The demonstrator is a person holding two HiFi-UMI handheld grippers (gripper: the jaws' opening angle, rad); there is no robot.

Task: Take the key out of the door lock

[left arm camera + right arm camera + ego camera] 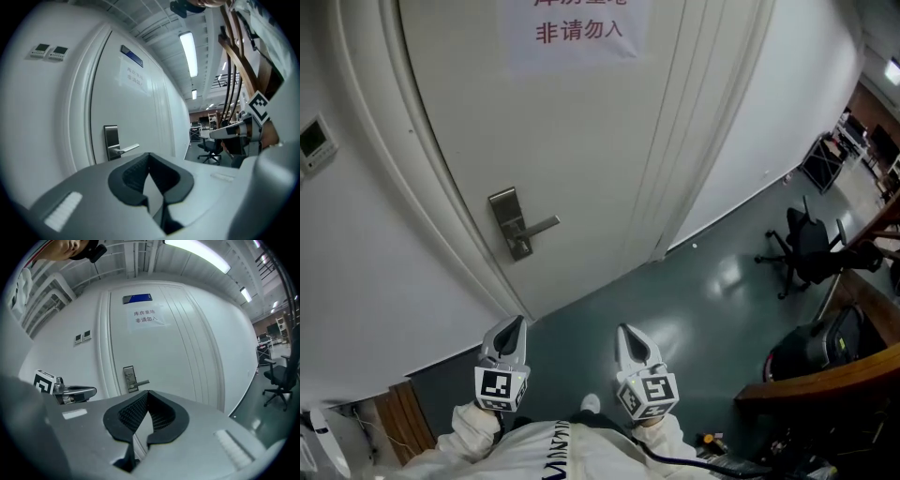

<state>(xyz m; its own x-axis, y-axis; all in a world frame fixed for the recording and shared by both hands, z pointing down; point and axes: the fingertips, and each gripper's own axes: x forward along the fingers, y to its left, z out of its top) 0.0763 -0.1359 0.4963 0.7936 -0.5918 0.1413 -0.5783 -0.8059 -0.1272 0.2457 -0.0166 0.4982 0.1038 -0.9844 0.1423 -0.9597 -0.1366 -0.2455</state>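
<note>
Closed on nothing, the left tool (517, 325) and the right tool (629, 335) are hovering low in front of the person (553, 459), each with its jaws pressed together. Beyond them the dark floor (675, 309) is running up to the white door (581, 141), well apart from both tools. On it the lock plate (506, 211) is carrying a lever (542, 226). The key is too small to make out and is presumably sitting in the keyhole under that lever. It is likely handling as a light, stiff, slick metal piece, so 1 tool should be pinching its flat head across the 2 faces and pulling straight out.
</note>
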